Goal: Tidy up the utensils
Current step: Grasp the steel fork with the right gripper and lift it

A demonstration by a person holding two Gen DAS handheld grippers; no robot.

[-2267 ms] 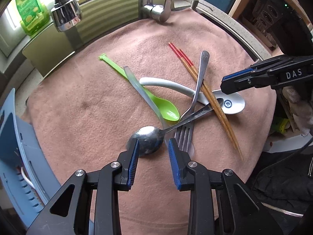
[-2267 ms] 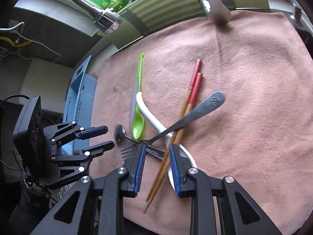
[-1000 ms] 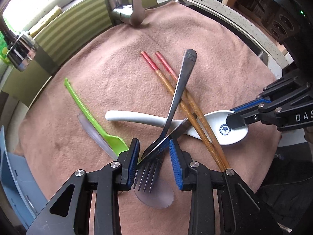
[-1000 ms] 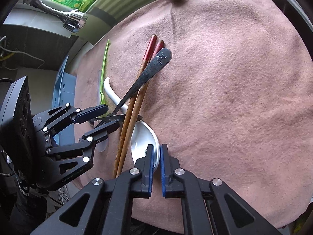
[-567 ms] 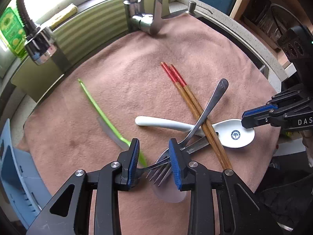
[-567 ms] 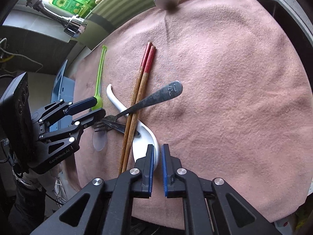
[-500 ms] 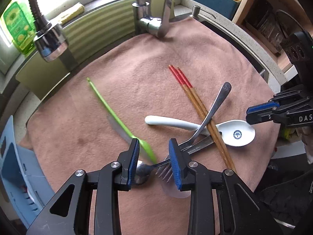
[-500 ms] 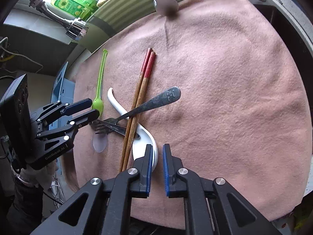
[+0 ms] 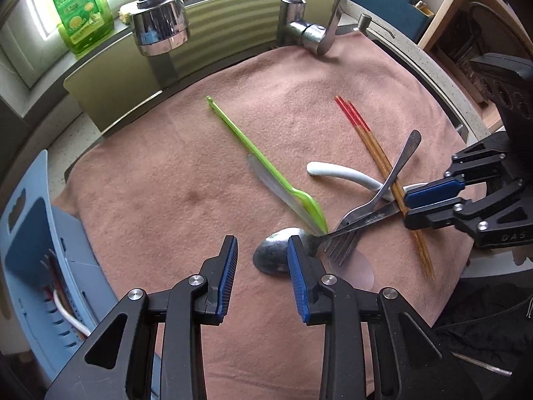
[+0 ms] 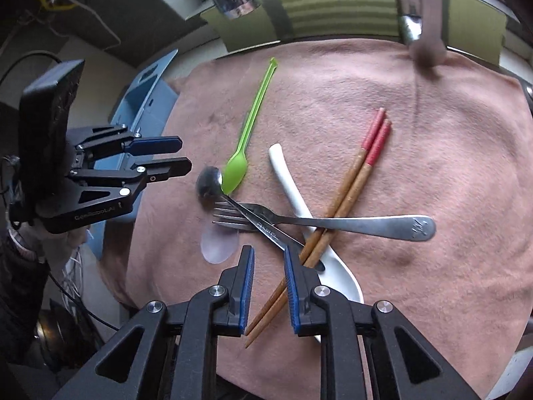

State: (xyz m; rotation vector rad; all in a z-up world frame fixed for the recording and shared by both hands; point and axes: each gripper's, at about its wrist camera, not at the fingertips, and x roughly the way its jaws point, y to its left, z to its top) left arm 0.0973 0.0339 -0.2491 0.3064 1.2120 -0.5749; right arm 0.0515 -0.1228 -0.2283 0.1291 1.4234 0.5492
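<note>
Pink towelling [image 9: 206, 173] covers the whole work surface, with a chrome tap [image 9: 309, 30] and a pull-out spray head [image 9: 160, 30] rising behind it and a green soap bottle [image 9: 83, 6] up on the sill. On the cloth sits a tangle of utensils: the green plastic spoon [image 9: 266, 166] lies diagonally over a clear plastic spoon [image 9: 276, 190], whose bowl shows pale beneath the fork's tines. The metal spoon [image 10: 233, 200] has its bowl at the near left of the pile, its handle running under the fork [image 10: 299, 221], and the fork in turn crosses the red-tipped chopsticks [image 10: 346, 186]. Beneath them all stretches the white ceramic spoon [image 10: 293, 193], bowl towards the right gripper. Now the left gripper [image 9: 261, 243] hangs over the cloth with its jaws parted and nothing between them, the metal spoon's bowl just off its right fingertip. Over on the other side, the right gripper [image 10: 268, 253] has just been opening its jaws; they stand slightly apart over bare cloth, the chopsticks' plain ends and the metal spoon's handle tip passing close by its right finger, no pad pressing on anything. At the far left edge, a blue slotted caddy [image 9: 30, 233] stands beside the towel.
</note>
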